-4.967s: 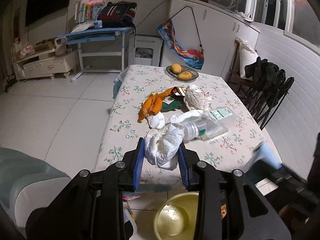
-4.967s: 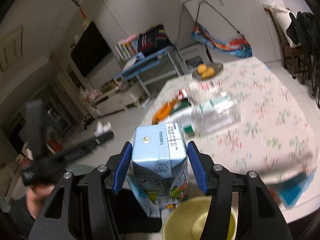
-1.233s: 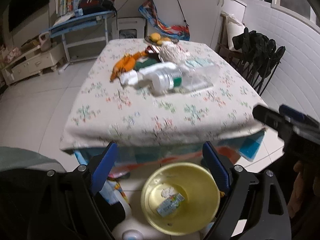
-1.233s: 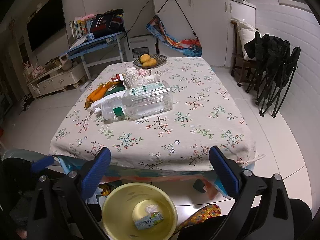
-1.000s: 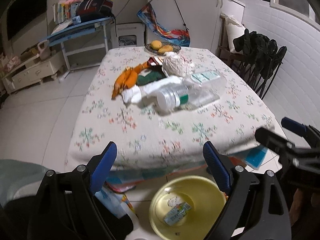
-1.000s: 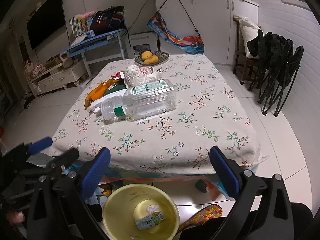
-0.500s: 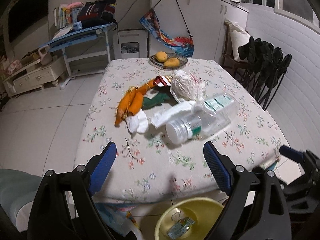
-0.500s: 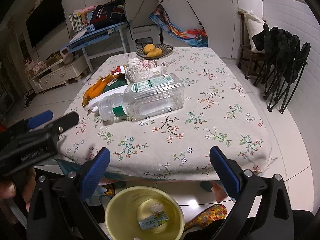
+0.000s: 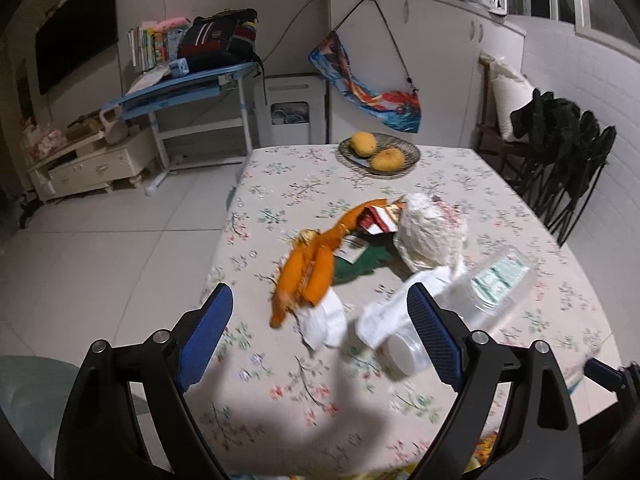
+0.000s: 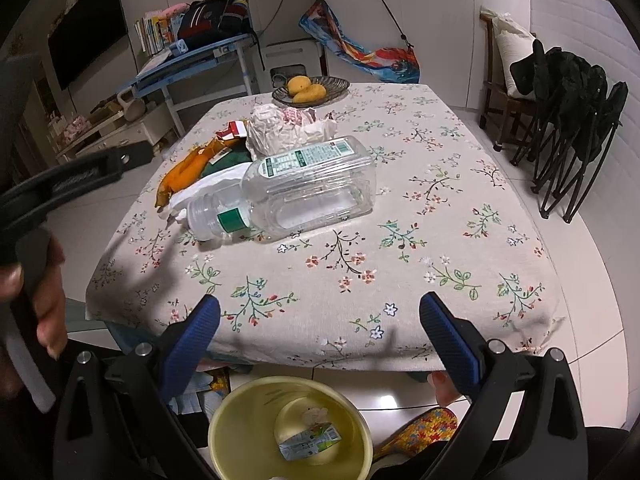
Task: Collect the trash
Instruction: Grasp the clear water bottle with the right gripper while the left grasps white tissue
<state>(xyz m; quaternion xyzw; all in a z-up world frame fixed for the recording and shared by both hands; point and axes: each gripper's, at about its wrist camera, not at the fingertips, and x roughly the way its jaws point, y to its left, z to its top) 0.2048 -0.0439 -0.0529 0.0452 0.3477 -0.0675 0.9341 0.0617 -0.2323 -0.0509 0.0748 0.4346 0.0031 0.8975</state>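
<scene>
1. We hold the left gripper (image 9: 320, 334) spread wide and empty above the worktop (image 10: 400, 184), over a crumpled tissue (image 9: 326, 320).
2. Our right gripper (image 10: 320, 338) is released too, empty at the worktop's near edge.
3. The trash sits mid-worktop: clear bottle (image 10: 296, 192) on its side, orange wrapper (image 9: 306, 272), white bag (image 9: 430, 236).
4. The yellow bin (image 10: 292, 426) on the floor holds a carton (image 10: 310, 438).

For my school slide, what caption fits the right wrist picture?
Open right gripper above a yellow bin, facing a clear plastic bottle.
</scene>
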